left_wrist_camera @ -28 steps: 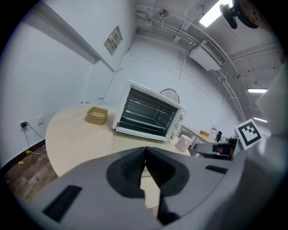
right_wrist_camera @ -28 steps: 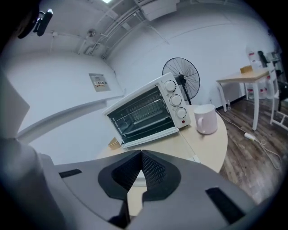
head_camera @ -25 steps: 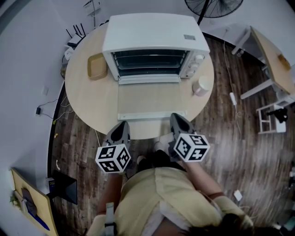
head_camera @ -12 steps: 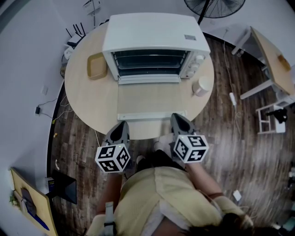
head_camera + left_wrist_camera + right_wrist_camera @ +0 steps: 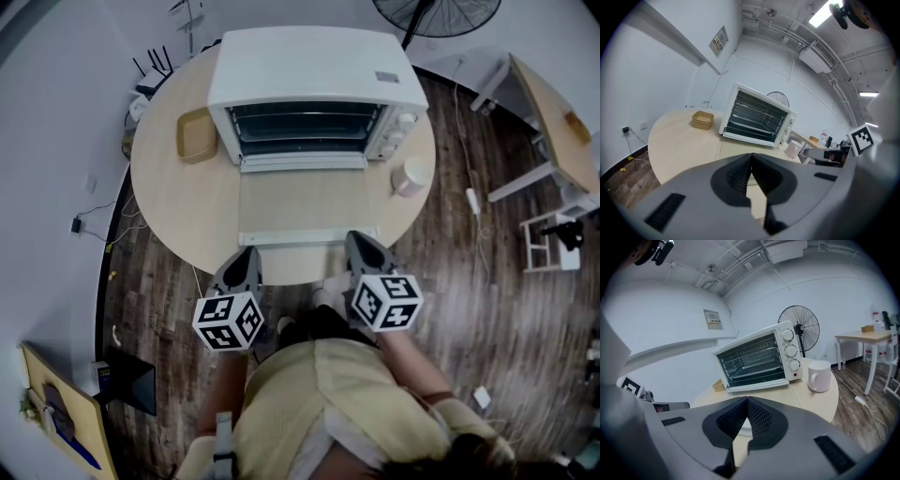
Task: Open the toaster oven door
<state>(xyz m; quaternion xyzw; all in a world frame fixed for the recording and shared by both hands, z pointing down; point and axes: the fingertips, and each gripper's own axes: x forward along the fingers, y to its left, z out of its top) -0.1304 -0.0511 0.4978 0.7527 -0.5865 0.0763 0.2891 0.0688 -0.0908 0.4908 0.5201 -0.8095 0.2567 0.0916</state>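
White toaster oven on a round wooden table, door lying open and flat in front of it.
Left gripper and right gripper in front of the oven, close by the door's handle edge, both clenched on nothing; white mug right of the oven, tan dish left.
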